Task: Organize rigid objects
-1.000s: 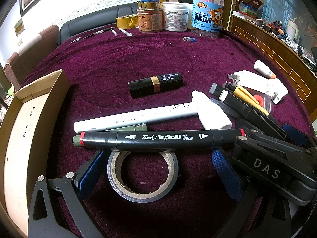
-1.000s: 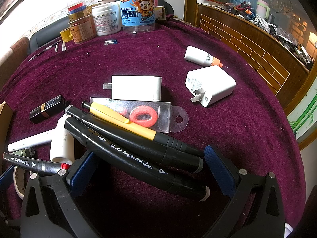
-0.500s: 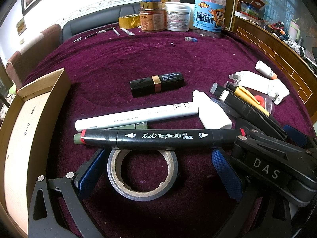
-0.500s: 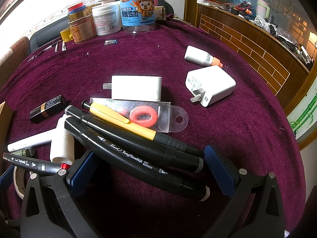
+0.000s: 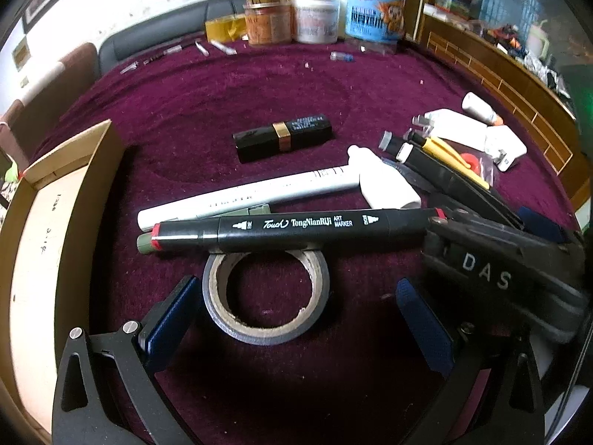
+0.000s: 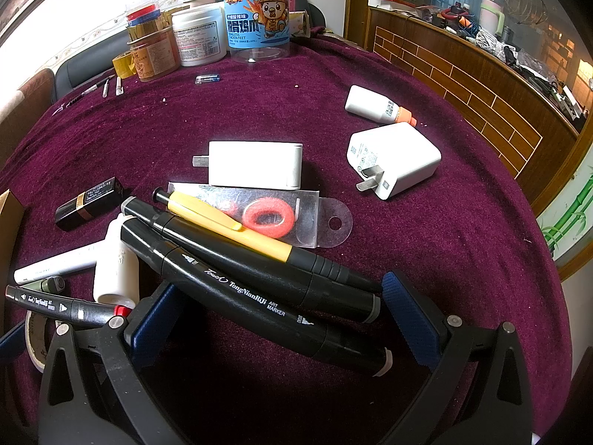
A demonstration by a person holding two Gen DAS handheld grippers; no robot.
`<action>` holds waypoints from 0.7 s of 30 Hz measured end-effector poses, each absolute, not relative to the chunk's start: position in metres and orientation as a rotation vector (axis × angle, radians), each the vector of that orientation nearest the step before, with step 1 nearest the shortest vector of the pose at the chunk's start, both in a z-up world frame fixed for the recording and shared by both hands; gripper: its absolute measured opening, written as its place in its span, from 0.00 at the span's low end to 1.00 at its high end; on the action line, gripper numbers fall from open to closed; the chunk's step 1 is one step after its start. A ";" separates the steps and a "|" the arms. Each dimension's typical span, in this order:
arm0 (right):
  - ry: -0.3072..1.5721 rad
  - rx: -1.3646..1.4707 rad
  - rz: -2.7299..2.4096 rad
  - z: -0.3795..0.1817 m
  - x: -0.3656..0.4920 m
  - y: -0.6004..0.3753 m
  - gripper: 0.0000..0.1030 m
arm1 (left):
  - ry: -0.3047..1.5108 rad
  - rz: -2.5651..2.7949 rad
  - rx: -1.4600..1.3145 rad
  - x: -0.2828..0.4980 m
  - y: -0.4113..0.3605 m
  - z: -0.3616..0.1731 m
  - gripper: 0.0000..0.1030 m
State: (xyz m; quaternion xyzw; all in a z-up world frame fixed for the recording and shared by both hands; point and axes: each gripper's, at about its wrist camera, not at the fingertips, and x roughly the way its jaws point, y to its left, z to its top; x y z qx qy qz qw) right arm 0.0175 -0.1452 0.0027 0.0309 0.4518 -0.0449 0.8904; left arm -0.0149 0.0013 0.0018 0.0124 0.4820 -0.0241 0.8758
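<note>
Purple velvet cloth point(image 6: 426, 244) covers the table. Three black markers are counted: two point(image 6: 259, 289) lie between the spread-apart fingers of the right gripper point(image 6: 281, 319), one point(image 5: 296, 228) lies across a tape roll point(image 5: 265, 296) framed by the equally spread left gripper point(image 5: 296, 319). Two white chargers point(image 6: 255, 165) are seen farther away; the cardboard box point(image 5: 44, 222) at left is cut off.

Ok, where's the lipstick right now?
The lipstick lies on the cloth, centre of the left wrist view, beyond the white pen; in the right wrist view it's far left.
</note>
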 end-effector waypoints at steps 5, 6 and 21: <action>0.938 0.064 -0.093 0.003 0.018 -0.145 1.00 | 1.002 -0.042 0.033 -0.016 0.000 0.002 0.99; 0.938 0.064 -0.093 0.003 0.018 -0.145 1.00 | 0.999 -0.035 0.035 -0.017 -0.001 0.002 0.99; 0.939 0.064 -0.093 0.003 0.018 -0.145 1.00 | 1.024 -0.193 -0.158 -0.038 0.038 0.033 0.98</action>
